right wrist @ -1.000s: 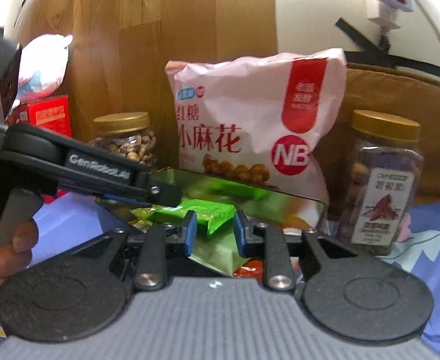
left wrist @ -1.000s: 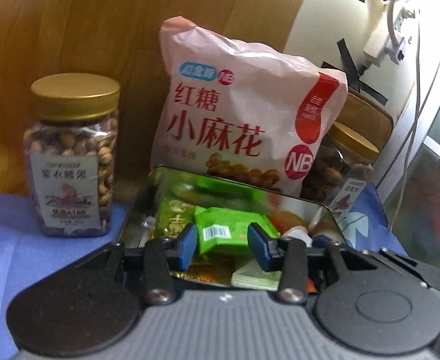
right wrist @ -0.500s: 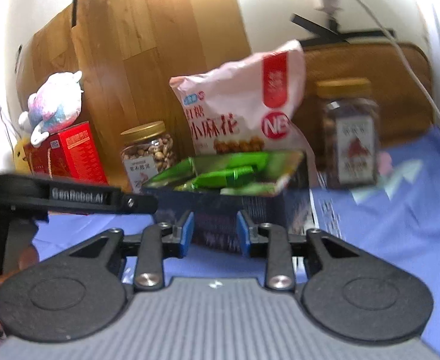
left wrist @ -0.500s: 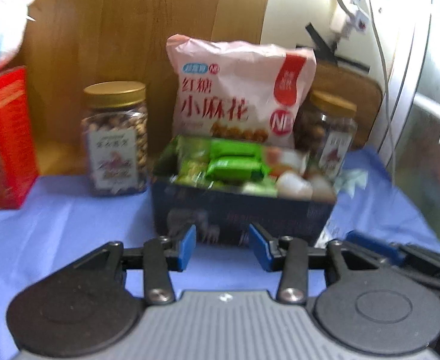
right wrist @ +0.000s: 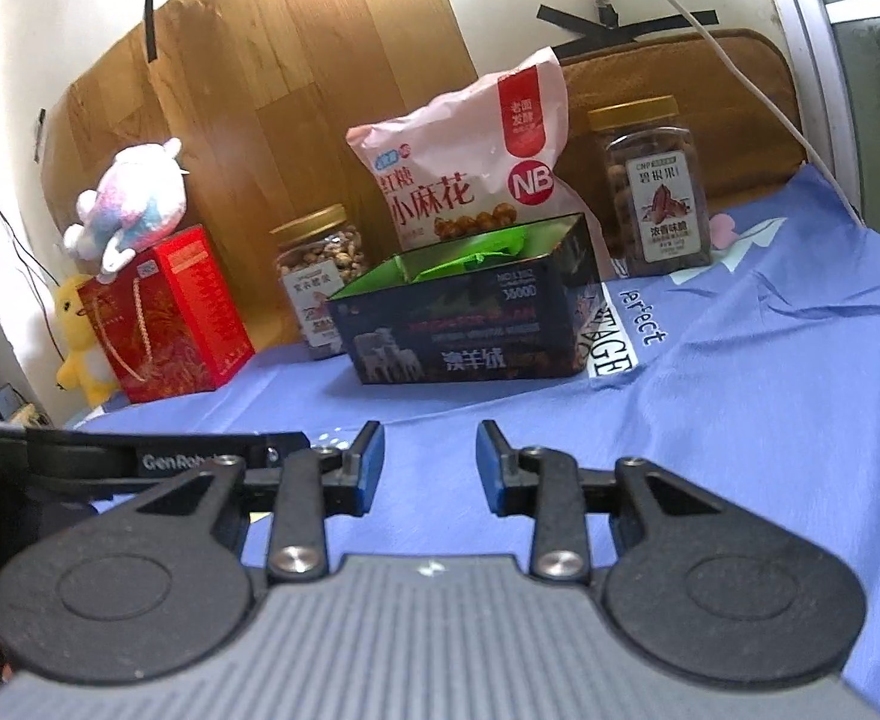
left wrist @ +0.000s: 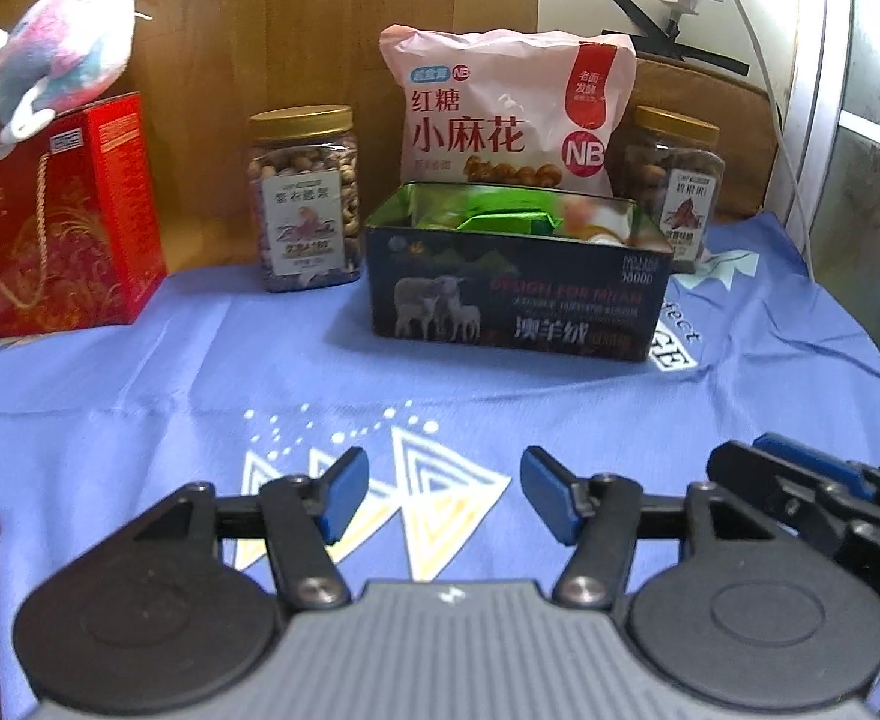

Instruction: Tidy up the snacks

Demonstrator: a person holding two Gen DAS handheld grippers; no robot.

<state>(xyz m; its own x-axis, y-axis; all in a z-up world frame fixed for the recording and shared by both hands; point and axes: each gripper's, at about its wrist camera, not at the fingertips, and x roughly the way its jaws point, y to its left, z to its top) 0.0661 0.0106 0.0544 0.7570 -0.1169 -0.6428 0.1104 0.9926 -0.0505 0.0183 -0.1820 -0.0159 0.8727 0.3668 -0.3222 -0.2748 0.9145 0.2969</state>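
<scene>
Both grippers have pulled back from the tin [left wrist: 518, 294]; the left gripper [left wrist: 443, 495] has just been opening, the right gripper [right wrist: 430, 468] is parted, neither holding anything. Over the blue cloth [left wrist: 140, 396], the dark rectangular metal tin stands toward the desk's back edge, holding crinkly green packets [left wrist: 509, 219]. Behind it stand one pink bag [left wrist: 506, 114] and two gold-lidded clear jars [left wrist: 304, 198] of nuts.

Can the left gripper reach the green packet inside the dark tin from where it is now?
Probably yes. The left gripper is open and empty, only bare blue cloth lies between it and the tin, and the green packet lies uncovered on top.
</scene>
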